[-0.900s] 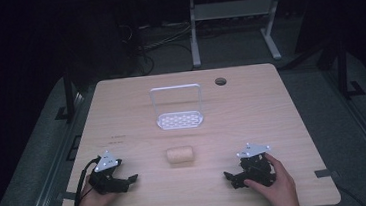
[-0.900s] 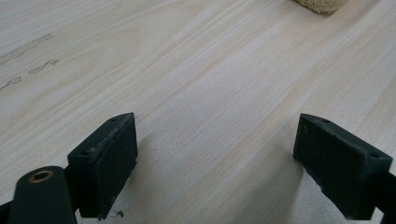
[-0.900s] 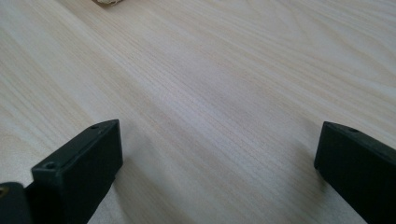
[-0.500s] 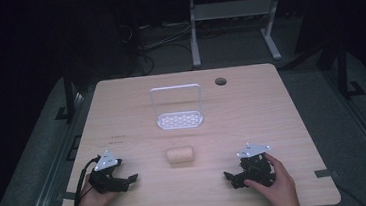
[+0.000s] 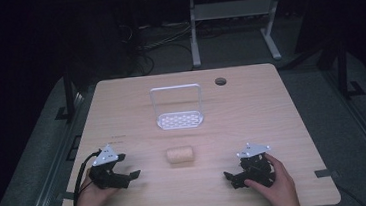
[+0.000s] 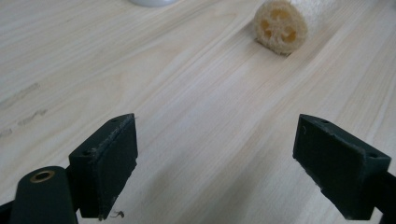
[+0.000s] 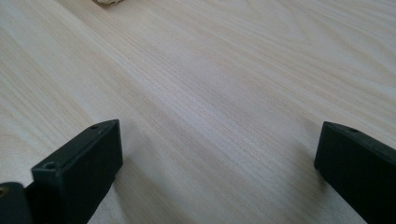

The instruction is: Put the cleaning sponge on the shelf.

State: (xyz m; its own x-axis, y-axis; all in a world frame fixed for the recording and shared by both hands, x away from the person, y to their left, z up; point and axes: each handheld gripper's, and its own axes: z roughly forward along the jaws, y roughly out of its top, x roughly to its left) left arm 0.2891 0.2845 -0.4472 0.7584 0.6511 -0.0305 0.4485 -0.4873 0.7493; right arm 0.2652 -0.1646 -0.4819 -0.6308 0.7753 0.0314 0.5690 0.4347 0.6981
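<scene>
A pale loofah piece point(image 5: 180, 155) lies on its side near the middle of the wooden table point(image 5: 251, 107). In the left gripper view the loofah point(image 6: 281, 26) shows its holed end face, ahead and to the right. My left gripper point(image 5: 133, 174) rests on the table at the front left, open, jaws pointing toward the loofah with bare wood between them point(image 6: 215, 158). My right gripper point(image 5: 229, 177) rests at the front right, open too, jaws wide apart over bare wood point(image 7: 217, 163). A sliver of the loofah point(image 7: 108, 2) sits at the top edge of the right gripper view.
A white perforated rack with a tall wire frame point(image 5: 179, 119) stands behind the loofah, at mid-table. A dark round hole point(image 5: 220, 81) marks the far right part of the tabletop. A metal stand and cables point(image 5: 229, 18) sit on the floor beyond the table.
</scene>
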